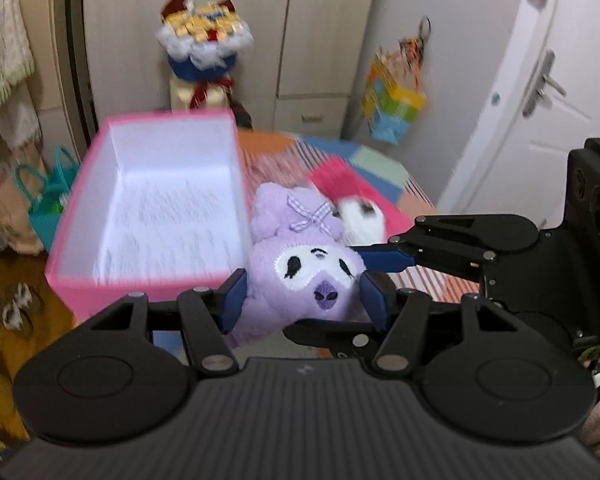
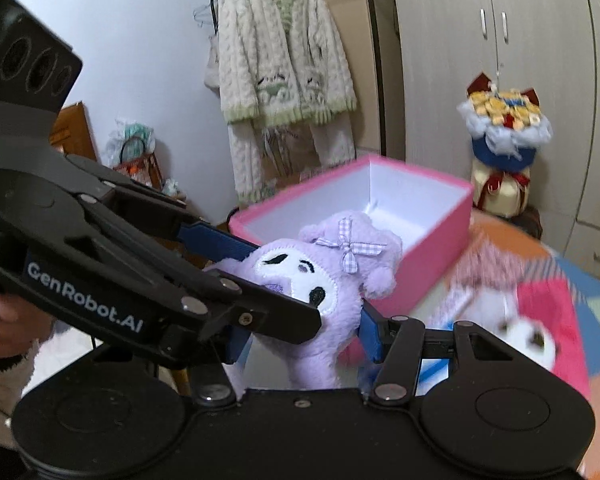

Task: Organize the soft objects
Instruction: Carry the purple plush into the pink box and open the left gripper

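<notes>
A purple plush toy [image 1: 300, 268] with a checked bow and a white face hangs above the table, held by both grippers. My left gripper [image 1: 303, 300] is shut on its lower face and body. The right gripper's fingers [image 1: 384, 259] reach in from the right and press on its head. In the right wrist view my right gripper [image 2: 304, 336] is shut on the purple plush toy [image 2: 320, 280] at its body, and the left gripper's fingers [image 2: 216, 240] clamp the head from the left. An open pink box [image 1: 80, 200] with a white inside stands just behind and left of the toy; nothing shows inside the pink box [image 2: 440, 236].
A blurred pink-and-white plush [image 2: 540, 320] lies on the patchwork table cover [image 1: 372, 164] right of the box. A bouquet [image 1: 204, 40] stands behind by the wardrobe. A knitted cardigan [image 2: 284, 64] hangs on a rack. A hand [image 2: 0, 320] grips the left tool. Bags [image 1: 48, 196] sit on the floor.
</notes>
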`<state>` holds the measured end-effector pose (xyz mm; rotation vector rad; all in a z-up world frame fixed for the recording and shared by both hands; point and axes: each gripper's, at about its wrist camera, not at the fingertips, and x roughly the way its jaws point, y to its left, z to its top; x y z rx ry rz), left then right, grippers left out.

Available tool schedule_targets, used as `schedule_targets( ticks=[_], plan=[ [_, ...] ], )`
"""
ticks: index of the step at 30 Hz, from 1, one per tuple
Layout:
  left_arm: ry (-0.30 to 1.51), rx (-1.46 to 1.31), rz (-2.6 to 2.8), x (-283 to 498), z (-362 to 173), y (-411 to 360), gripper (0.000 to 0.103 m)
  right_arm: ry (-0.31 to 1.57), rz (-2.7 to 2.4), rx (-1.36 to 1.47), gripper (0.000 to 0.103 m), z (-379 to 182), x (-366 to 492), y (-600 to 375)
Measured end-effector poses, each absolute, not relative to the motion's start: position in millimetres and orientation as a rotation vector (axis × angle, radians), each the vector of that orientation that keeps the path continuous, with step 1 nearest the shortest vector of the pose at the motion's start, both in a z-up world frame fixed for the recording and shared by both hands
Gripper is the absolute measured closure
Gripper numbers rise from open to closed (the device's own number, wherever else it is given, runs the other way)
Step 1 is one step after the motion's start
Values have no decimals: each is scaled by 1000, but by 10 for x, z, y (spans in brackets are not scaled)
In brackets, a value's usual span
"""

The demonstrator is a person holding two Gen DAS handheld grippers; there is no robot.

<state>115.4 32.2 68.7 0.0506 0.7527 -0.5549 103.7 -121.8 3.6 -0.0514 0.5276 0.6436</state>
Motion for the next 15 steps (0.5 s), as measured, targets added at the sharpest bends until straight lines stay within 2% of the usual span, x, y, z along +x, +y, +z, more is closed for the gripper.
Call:
schedule_targets(
  ticks=[8, 15],
  plan=[
    [750, 8, -522, 2227, 738, 421, 45, 554, 667, -50, 43, 95, 2139, -1127],
    [837, -105, -507, 3208, 372, 536, 45, 664, 643, -136, 43, -77, 3014, -940]
  ],
)
